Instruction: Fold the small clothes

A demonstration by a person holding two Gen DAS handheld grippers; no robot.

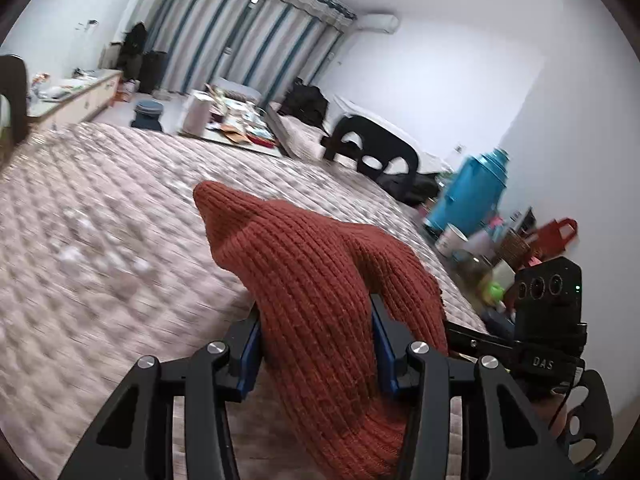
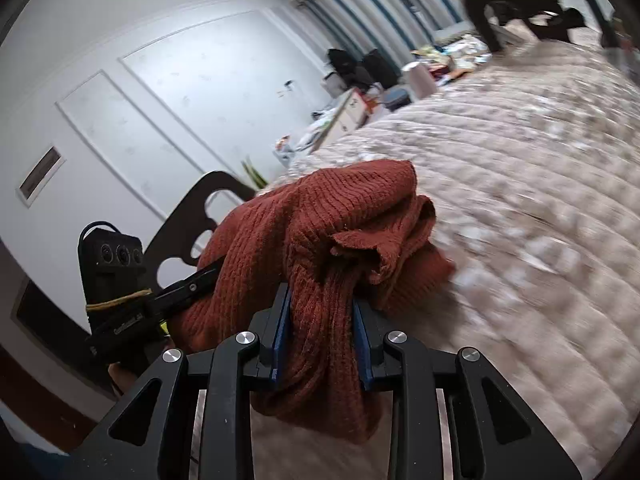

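Rust knit garment lifted above quilt, left fingers and right fingers both grasping it

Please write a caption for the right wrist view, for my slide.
Right claw shut on a bunched rust-red knit garment above the quilted bed cover.

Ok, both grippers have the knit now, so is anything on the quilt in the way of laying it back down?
Nothing visible. The rust knit is pinched in both the left hand-held gripper and the right hand-held gripper, and the quilt ahead of it looks bare. The clutter and chairs sit beyond its far edges.
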